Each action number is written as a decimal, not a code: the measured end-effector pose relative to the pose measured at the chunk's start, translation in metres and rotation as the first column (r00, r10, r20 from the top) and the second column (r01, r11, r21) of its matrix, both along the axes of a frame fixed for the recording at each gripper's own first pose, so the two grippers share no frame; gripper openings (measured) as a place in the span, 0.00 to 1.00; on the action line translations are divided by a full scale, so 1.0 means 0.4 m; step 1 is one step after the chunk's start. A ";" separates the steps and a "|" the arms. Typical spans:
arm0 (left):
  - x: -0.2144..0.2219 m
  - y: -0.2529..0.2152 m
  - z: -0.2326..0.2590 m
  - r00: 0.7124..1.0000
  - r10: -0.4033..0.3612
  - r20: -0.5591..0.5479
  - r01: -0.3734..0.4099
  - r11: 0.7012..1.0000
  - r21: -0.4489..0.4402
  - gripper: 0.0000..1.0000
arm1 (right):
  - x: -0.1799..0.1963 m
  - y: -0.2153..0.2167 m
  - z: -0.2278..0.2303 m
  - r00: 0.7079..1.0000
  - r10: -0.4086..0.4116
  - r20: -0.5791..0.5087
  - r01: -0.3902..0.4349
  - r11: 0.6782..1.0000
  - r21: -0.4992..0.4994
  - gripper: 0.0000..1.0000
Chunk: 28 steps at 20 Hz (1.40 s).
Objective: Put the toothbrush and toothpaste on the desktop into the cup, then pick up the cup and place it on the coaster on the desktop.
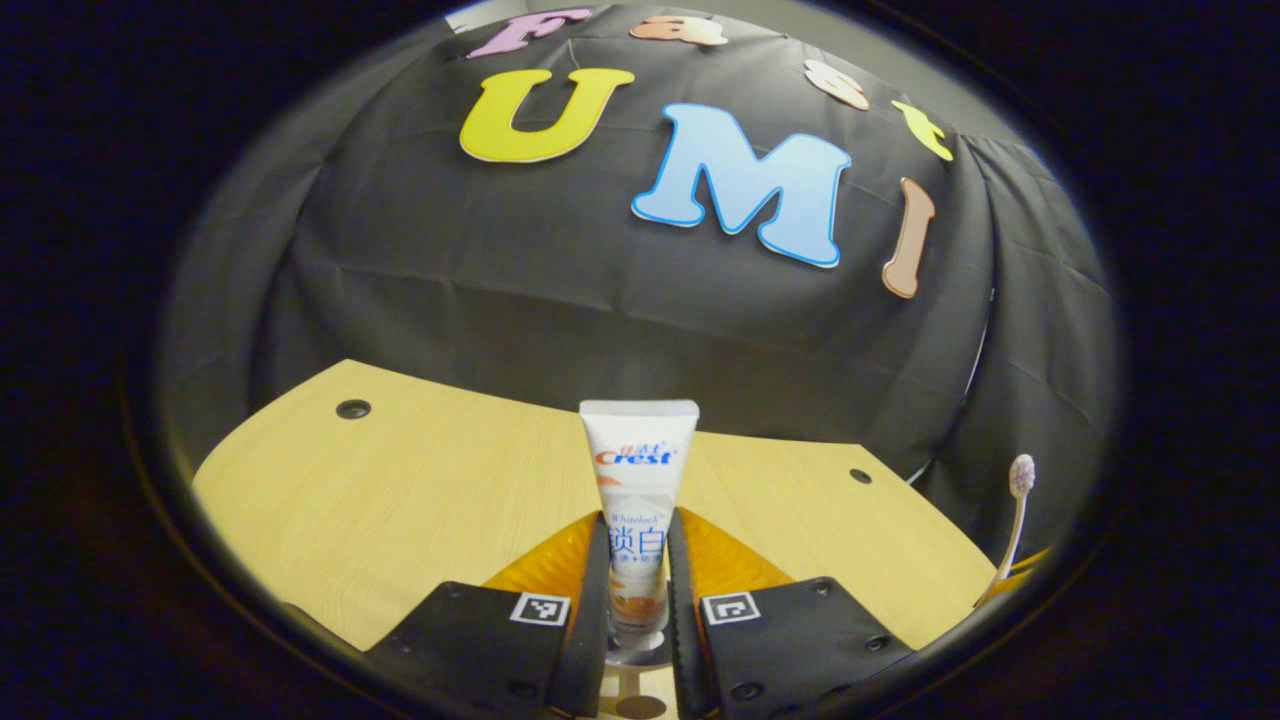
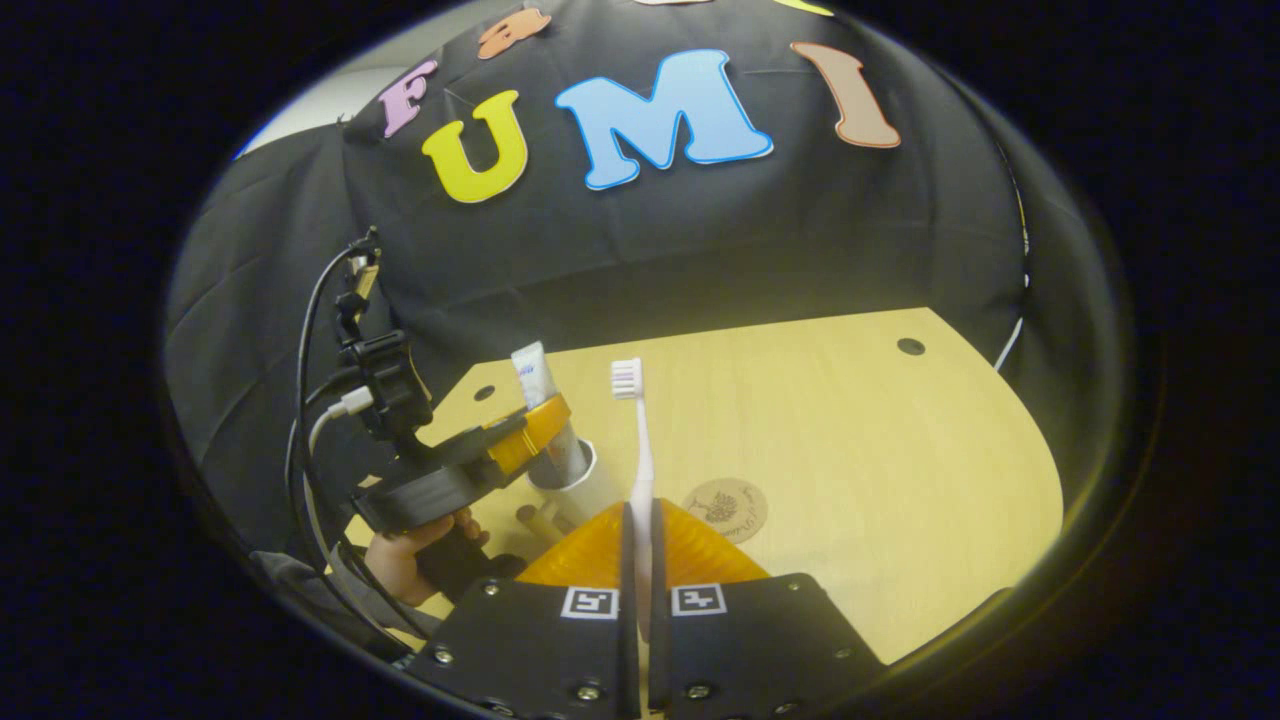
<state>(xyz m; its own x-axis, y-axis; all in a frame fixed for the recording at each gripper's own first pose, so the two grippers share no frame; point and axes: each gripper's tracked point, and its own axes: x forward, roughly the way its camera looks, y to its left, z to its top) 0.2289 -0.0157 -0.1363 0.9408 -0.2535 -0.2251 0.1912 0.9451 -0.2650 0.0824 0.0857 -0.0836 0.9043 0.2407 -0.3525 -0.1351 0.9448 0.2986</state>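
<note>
left tongs [image 1: 638, 560]: clamped on upright toothpaste [image 1: 638, 470], above the cup [image 2: 585, 480] | right tongs [image 2: 638, 540]: clamped on upright toothbrush [image 2: 636, 430] | coaster [image 2: 727, 508]: flat on table [image 2: 880, 480], near front edge, beside cup

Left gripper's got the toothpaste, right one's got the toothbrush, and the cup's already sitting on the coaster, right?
Not quite: the cup stands on the table beside the coaster, which is bare in the right gripper view. Left gripper does hold the toothpaste, right gripper the toothbrush.

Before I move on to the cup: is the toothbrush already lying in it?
No: in the right gripper view the toothbrush stands upright, clamped in the right gripper, beside the cup.
</note>
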 end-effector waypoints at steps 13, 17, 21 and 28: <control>-0.166 0.103 0.002 0.994 0.055 -0.090 -0.059 0.997 -0.040 0.95 | 0.098 0.105 0.098 0.989 0.109 0.103 -0.113 0.993 0.032 0.05; -0.249 0.143 -0.016 0.990 0.065 -0.125 -0.068 0.997 -0.020 0.95 | 0.163 0.159 0.143 0.973 0.153 0.175 -0.159 0.987 0.022 0.05; -0.317 0.158 -0.044 0.984 0.063 -0.166 -0.064 0.998 -0.005 0.95 | 0.239 0.208 0.164 0.958 0.164 0.233 -0.179 0.983 0.048 0.05; -0.361 0.177 -0.110 0.966 0.051 -0.253 -0.052 0.999 0.001 0.91 | 0.341 0.222 0.170 0.942 0.098 0.322 -0.134 0.987 0.090 0.05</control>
<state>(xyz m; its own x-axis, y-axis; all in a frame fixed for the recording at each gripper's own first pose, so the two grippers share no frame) 0.0843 0.0549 -0.1802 0.8651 -0.2080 -0.4565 0.0684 0.9504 -0.3035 0.2187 0.1745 -0.0154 0.9282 0.3717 -0.0195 -0.3459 0.8808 0.3234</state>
